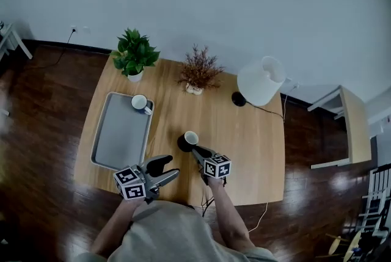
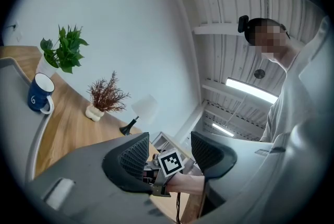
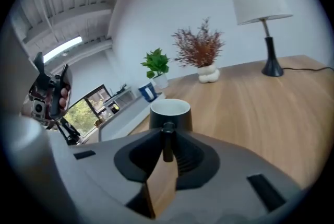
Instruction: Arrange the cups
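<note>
The right gripper (image 1: pixel 197 152) is clamped shut on the handle (image 3: pixel 167 140) of a black cup (image 1: pixel 188 141), which sits upright with its white inside showing, a little toward 6 o'clock from the middle of the wooden table (image 1: pixel 244 138). Whether the cup's base touches the wood cannot be told. The gripper reaches in from the cup's 5 o'clock, angled downward.

At the cup's 7 o'clock, the left gripper (image 1: pixel 166 170) hangs over the table's near edge with its jaws spread wide and nothing between its pads. It points toward 3 o'clock, at the right gripper's marker cube (image 1: pixel 217 166).

A grey tray (image 1: pixel 116 138) fills the table's 9 o'clock side. A blue cup (image 1: pixel 141 103) stands in the tray's 1 o'clock corner, handle toward the tray's rim, well apart from the black cup.

Along the table's far edge stand a green potted plant (image 1: pixel 134 53) at 11 o'clock, a dried red-brown plant (image 1: pixel 199 69) in a white pot at 12 o'clock, and a white-shaded lamp (image 1: pixel 261 80) on a black base at 2 o'clock.
</note>
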Motion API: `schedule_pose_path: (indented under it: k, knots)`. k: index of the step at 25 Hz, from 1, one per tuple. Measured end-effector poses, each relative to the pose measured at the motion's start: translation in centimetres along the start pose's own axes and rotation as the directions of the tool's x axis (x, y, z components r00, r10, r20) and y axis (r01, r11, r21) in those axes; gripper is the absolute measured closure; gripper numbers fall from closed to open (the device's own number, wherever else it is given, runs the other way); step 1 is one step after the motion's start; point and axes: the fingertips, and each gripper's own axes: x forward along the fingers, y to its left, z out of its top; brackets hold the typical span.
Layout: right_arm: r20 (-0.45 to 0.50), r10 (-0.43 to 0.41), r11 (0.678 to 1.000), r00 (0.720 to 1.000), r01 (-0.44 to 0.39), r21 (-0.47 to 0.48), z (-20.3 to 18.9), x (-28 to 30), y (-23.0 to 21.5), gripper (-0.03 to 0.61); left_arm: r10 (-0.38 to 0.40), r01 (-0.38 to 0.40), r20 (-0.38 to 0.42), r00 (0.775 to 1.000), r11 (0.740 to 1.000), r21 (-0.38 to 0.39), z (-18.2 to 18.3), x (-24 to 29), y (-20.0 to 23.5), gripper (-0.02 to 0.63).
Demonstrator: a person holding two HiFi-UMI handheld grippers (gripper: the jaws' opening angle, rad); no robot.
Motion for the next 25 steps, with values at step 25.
schedule_pose_path:
  k: [25]
  knots:
    - [-0.248,-0.011,0.796,0.969,-0.142,-0.589,3.0,20.0,13.5,0.378,0.094,-0.095,0.129,0.987,0.995,-0.003,3.7,-8.3,2.7,0.373]
